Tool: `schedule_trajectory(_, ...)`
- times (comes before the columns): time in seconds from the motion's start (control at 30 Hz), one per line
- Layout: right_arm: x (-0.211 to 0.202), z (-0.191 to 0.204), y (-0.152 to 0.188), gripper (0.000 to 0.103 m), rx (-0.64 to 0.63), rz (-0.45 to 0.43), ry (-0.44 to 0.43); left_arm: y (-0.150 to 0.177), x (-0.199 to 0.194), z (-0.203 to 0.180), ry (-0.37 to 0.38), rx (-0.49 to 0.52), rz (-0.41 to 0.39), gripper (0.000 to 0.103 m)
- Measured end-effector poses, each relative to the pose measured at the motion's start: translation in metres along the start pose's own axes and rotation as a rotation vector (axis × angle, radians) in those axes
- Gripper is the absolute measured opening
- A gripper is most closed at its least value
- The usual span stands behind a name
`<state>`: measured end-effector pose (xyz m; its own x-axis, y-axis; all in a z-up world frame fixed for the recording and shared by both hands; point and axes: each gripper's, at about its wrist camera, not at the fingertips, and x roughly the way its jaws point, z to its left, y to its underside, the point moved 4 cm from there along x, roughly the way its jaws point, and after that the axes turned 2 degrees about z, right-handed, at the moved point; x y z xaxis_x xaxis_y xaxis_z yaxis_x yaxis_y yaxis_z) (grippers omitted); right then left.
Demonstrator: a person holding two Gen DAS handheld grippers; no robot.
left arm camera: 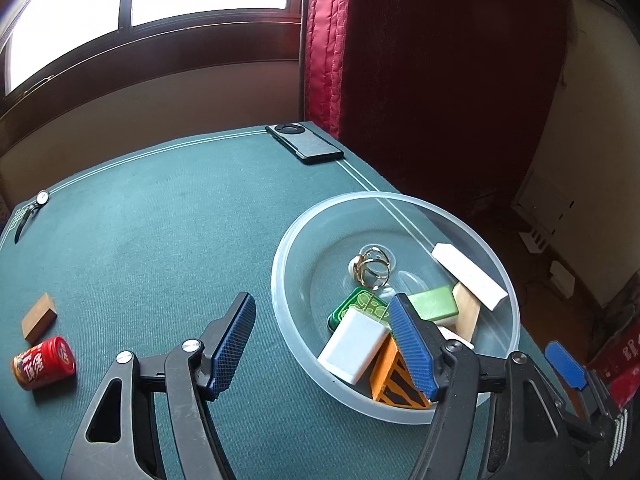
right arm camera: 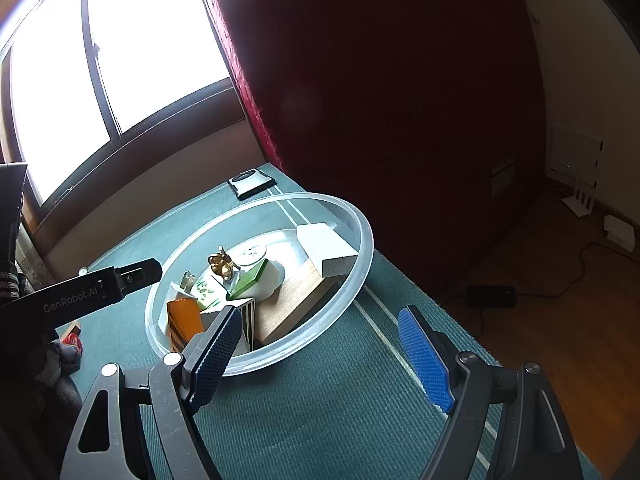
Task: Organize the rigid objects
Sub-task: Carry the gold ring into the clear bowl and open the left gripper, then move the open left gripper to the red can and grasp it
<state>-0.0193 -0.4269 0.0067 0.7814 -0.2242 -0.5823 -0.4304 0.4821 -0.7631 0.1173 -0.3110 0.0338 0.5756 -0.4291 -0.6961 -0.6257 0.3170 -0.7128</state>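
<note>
A clear plastic bowl (left arm camera: 280,264) stands at the right side of the green table mat (left arm camera: 160,240). In it lie a white charger plug (left arm camera: 354,346), an orange striped block (left arm camera: 390,376), a green tin (left arm camera: 352,304), a green tile (left arm camera: 434,304), a gold ring piece (left arm camera: 374,266), a long white block (left arm camera: 468,276) and a wooden piece (left arm camera: 468,312). My left gripper (left arm camera: 324,346) hangs open over the bowl's near-left rim, its pads clear of the plug. My right gripper (right arm camera: 320,356) is open and empty, just in front of the bowl (right arm camera: 360,264).
Loose on the mat at the left are a wooden block (left arm camera: 38,318), a red can (left arm camera: 44,364) on its side and a wristwatch (left arm camera: 34,208). A black phone (left arm camera: 306,142) lies at the far corner. A red curtain (left arm camera: 400,60) hangs beyond the table's right edge.
</note>
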Motion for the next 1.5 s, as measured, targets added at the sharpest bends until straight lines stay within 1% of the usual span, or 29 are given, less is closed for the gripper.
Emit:
schedule_trajectory(0.33, 0.000, 0.001, 0.000, 0.084, -0.006, 0.002, -0.002, 0.009, -0.006, 0.001, -0.061, 0.028, -0.008, 0.071)
schedule_trajectory(0.73, -0.001, 0.004, 0.001, 0.084, -0.015, -0.005, 0.005, 0.018, -0.014, 0.016, -0.088, -0.001, -0.004, 0.070)
schedule_trajectory(0.8, -0.001, 0.005, 0.002, 0.085, -0.020, -0.006, 0.006, 0.019, -0.015, 0.019, -0.091, -0.007, -0.006, 0.070)
schedule_trajectory(0.93, -0.002, 0.009, 0.002, 0.090, -0.033, -0.013, 0.009, 0.022, -0.018, 0.025, -0.098, -0.018, -0.006, 0.070)
schedule_trajectory(1.07, -0.003, 0.012, 0.003, 0.091, -0.052, -0.012, 0.007, 0.025, -0.020, 0.031, -0.106, -0.034, -0.003, 0.071)
schedule_trajectory(1.3, -0.003, 0.024, 0.009, 0.092, -0.102, 0.009, -0.025, 0.034, -0.024, 0.047, -0.118, -0.076, 0.007, 0.073)
schedule_trajectory(1.5, -0.005, 0.041, 0.017, 0.092, -0.158, 0.034, -0.073, 0.042, -0.028, 0.066, -0.138, -0.130, 0.018, 0.073)
